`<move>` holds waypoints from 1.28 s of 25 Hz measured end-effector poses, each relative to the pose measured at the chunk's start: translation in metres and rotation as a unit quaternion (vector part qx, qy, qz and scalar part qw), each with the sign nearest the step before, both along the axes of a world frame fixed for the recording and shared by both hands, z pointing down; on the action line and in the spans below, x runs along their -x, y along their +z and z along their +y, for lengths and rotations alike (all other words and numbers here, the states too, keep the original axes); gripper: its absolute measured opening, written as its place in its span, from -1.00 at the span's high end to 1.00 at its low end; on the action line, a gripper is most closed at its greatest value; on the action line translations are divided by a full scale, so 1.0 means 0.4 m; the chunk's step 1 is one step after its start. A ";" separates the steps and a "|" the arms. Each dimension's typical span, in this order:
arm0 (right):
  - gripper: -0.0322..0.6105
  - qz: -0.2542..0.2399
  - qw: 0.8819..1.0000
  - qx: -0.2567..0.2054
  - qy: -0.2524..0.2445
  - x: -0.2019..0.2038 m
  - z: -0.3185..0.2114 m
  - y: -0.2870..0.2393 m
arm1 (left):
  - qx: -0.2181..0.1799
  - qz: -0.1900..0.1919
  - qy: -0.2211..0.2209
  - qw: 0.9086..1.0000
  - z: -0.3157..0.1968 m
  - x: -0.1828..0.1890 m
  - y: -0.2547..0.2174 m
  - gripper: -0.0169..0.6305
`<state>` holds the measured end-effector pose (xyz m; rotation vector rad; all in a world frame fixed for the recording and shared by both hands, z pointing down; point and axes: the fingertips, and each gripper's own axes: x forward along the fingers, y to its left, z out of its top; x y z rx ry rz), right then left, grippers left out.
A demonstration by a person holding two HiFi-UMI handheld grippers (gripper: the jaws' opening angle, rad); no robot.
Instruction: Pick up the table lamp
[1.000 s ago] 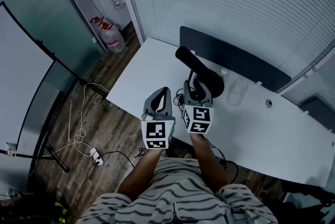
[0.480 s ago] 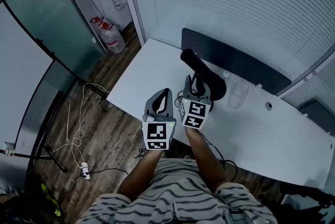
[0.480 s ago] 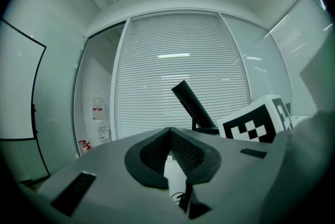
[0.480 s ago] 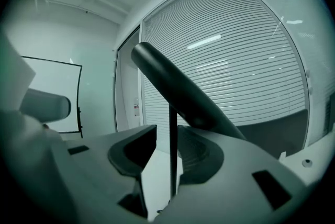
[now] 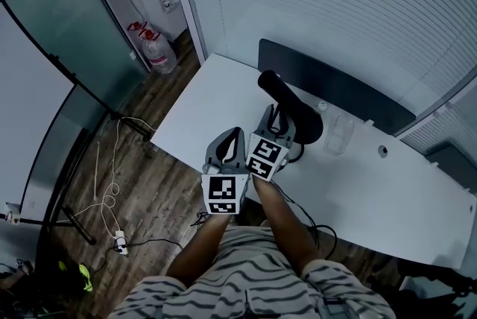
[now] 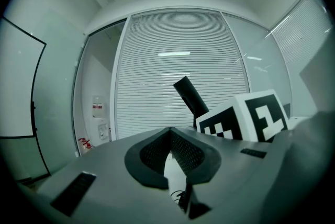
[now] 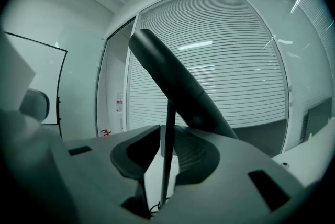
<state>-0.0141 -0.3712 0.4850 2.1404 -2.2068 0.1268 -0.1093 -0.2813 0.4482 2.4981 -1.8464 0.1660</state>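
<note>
2 claws out. My right claw [image 5: 273,118] is clamped on the thin stem [image 7: 168,131] of the black table lamp [image 5: 289,107], which is near the table's [image 5: 195,110] front edge. My left claw [image 5: 232,137] is pressed together on nothing, just beside the right, over the same edge.

Head view steeply down over table [image 5: 205,105], gripper views close, facing blinds [image 6: 178,68], sharing lamp [image 6: 190,98]

The black table lamp [image 5: 289,105], long cylindrical head tilted on a thin stem, stands near the tabletop's [image 5: 195,112] front edge.
</note>
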 end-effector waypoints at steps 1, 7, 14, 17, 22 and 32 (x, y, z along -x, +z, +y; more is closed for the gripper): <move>0.69 -0.011 1.000 -0.001 0.005 0.002 -0.004 -0.002 | 0.000 0.001 -0.003 1.000 -0.003 0.005 0.002 0.93; 0.79 -0.016 1.000 -0.011 -0.007 -0.013 -0.012 0.003 | 0.005 0.000 -0.001 1.000 -0.012 0.015 0.014 0.93; 0.77 -0.018 0.999 -0.006 -0.047 -0.018 0.007 0.001 | 0.007 -0.005 0.009 1.000 -0.017 -0.011 0.018 0.93; 0.77 -0.018 0.997 -0.006 -0.071 -0.021 0.008 0.001 | 0.007 -0.004 0.011 1.000 -0.017 -0.020 0.018 0.93; 0.77 -0.019 0.992 -0.012 -0.123 -0.024 0.011 0.002 | 0.005 -0.002 0.014 1.000 -0.018 -0.030 0.018 0.93; 0.77 -0.016 0.977 -0.020 -0.213 -0.032 0.047 -0.002 | 0.007 0.004 0.023 1.000 -0.022 -0.067 0.025 0.93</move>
